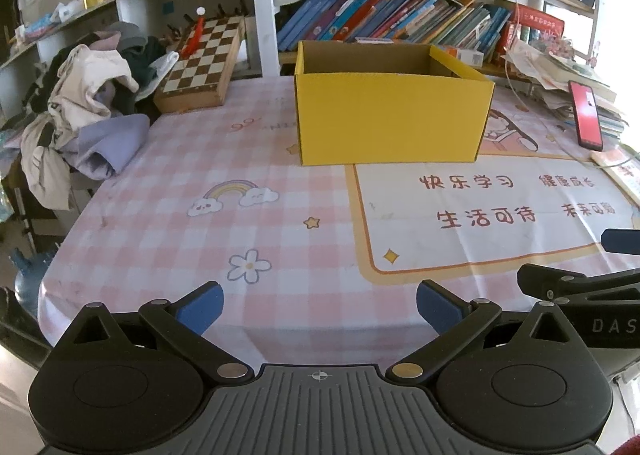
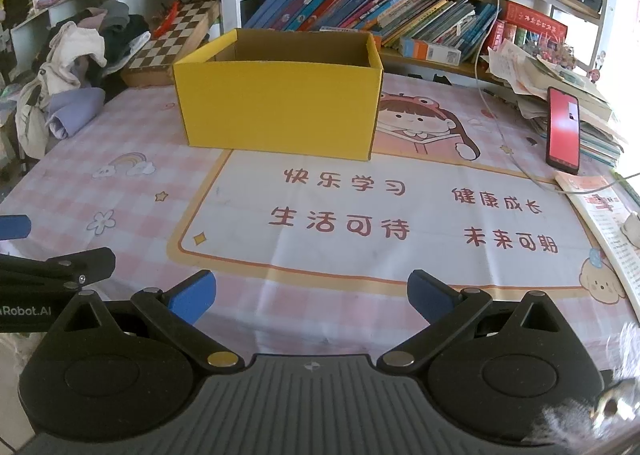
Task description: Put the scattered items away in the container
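Reading left to right, I see clothes [image 1: 86, 115] heaped at upper left, a chessboard [image 1: 202, 63], then the yellow box [image 1: 390, 117] at upper centre; my left gripper [image 1: 320, 309] and right gripper [image 2: 312, 301] gape wide, both empty, low in frame.

Table [image 2: 120, 191] bears yellow box [image 2: 280, 111], phone [image 2: 564, 131], chessboard [image 1: 200, 63].

You are looking at a chessboard [image 1: 200, 63] and clothes [image 1: 92, 107] sitting at the tabletop's far left corner, a phone [image 1: 586, 115] leaning at the right edge.
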The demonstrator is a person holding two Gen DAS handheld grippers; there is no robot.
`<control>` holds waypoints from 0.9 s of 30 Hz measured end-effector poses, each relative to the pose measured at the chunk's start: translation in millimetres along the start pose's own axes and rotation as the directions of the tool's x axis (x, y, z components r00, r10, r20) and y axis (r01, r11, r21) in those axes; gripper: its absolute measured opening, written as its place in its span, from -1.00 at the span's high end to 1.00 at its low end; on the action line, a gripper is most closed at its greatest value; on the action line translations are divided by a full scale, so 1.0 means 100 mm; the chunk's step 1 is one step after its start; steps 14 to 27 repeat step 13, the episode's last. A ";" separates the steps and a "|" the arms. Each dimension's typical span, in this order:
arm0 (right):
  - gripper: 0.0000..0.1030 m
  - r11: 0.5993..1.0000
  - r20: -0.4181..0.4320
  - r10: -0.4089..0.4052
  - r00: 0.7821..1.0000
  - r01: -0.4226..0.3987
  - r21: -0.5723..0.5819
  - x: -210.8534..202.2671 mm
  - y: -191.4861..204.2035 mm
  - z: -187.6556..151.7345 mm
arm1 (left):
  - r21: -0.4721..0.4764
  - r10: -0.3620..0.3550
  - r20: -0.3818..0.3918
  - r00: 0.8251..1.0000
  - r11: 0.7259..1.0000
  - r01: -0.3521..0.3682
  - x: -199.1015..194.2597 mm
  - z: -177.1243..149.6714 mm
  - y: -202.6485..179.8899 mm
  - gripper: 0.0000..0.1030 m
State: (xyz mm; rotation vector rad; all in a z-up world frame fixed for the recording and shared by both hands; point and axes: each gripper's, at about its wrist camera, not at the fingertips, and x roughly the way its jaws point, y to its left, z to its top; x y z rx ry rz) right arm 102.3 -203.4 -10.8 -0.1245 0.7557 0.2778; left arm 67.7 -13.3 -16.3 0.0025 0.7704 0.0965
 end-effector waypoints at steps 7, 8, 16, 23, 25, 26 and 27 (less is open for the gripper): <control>-1.00 1.000 -0.003 0.000 1.000 0.000 0.000 0.01 0.01 0.01 | -0.001 -0.005 0.011 1.000 1.000 0.005 0.01 0.00 0.01 -1.00; -1.00 1.000 -0.004 -0.001 1.000 0.001 0.001 0.01 0.01 0.01 | -0.001 -0.008 0.012 1.000 1.000 0.008 0.02 0.00 0.02 -1.00; -1.00 1.000 -0.013 -0.006 1.000 0.006 0.002 0.04 0.02 0.02 | 0.002 -0.010 0.009 1.000 1.000 0.010 0.04 0.01 0.02 -1.00; -1.00 1.000 -0.013 -0.006 1.000 0.006 0.002 0.04 0.02 0.02 | 0.002 -0.010 0.009 1.000 1.000 0.010 0.04 0.01 0.02 -1.00; -1.00 1.000 -0.013 -0.006 1.000 0.006 0.002 0.04 0.02 0.02 | 0.002 -0.010 0.009 1.000 1.000 0.010 0.04 0.01 0.02 -1.00; -1.00 1.000 -0.013 -0.006 1.000 0.006 0.002 0.04 0.02 0.02 | 0.002 -0.010 0.009 1.000 1.000 0.010 0.04 0.01 0.02 -1.00; -1.00 1.000 -0.013 -0.006 1.000 0.006 0.002 0.04 0.02 0.02 | 0.002 -0.010 0.009 1.000 1.000 0.010 0.04 0.01 0.02 -1.00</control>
